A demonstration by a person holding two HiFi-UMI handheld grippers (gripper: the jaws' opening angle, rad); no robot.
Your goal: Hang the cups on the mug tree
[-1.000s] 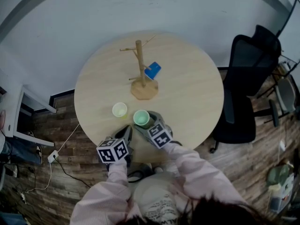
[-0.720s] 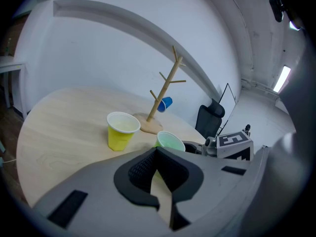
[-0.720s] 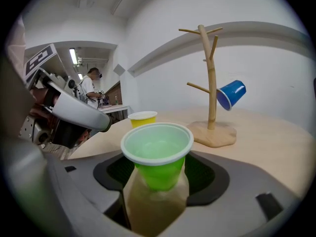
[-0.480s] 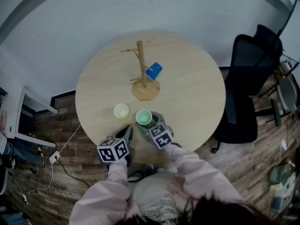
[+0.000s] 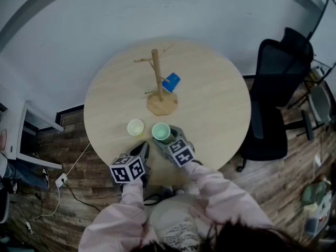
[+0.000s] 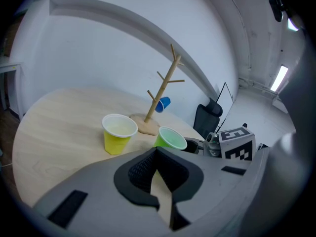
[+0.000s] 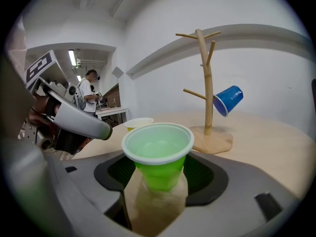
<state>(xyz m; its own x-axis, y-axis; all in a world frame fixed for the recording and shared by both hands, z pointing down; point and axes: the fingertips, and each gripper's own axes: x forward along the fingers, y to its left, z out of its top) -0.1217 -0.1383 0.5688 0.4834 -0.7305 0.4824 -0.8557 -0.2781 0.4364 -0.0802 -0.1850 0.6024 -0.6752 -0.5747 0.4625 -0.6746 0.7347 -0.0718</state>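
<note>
- A round wooden worktop (image 5: 210, 98) is seen from above, with the mug tree (image 5: 156, 77) standing on it between the centre and the far edge.
- A blue cup (image 5: 170, 81) is hung on a low branch on the tree's right side, tilted, its mouth towards the trunk.
- The green cup (image 7: 158, 152) is stood upright close to the near edge of the worktop, mouth up.
- The right gripper (image 7: 159, 168) is placed around the green cup. Its fingers (image 7: 200, 176) have just been closing with the cup between them, and their pads are now pressed on the cup's lower sides, held fairly wide by it.
- A yellow cup (image 5: 135, 127) is set upright just to the left of the green cup, near it but apart, also by the near edge.
- The left gripper (image 6: 156, 152) is held over the near edge, behind the yellow cup and beside the right gripper. Its fingers are brought together at the tips, and nothing is held between them.
- A black office chair (image 5: 278, 88) is parked on the wooden floor off the worktop's right edge.
</note>
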